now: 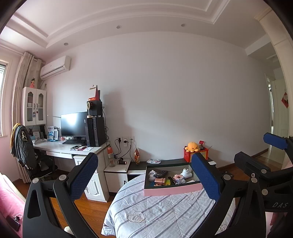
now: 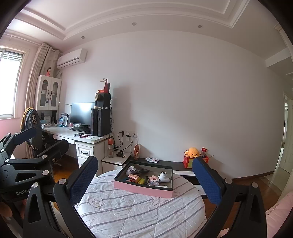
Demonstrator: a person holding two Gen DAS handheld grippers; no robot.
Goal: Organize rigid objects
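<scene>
Clutter fills the pink box [image 2: 144, 189] at twelve o'clock on the bed [image 2: 139, 216]; both grippers, left [image 1: 144, 179] and right [image 2: 144, 180], hover wide-jawed, holding nothing; sorted or unsorted, unclear.

I face a plain white wall [image 2: 183, 91] under a stepped ceiling [image 2: 128, 16] with recessed lights. A white desk [image 2: 73, 134] with a monitor [image 2: 81, 113] stands left, near the bright window [image 2: 9, 82], curtain [image 2: 39, 60] and air conditioner [image 2: 71, 58]. The floor [image 1: 87, 206] is wood.
</scene>
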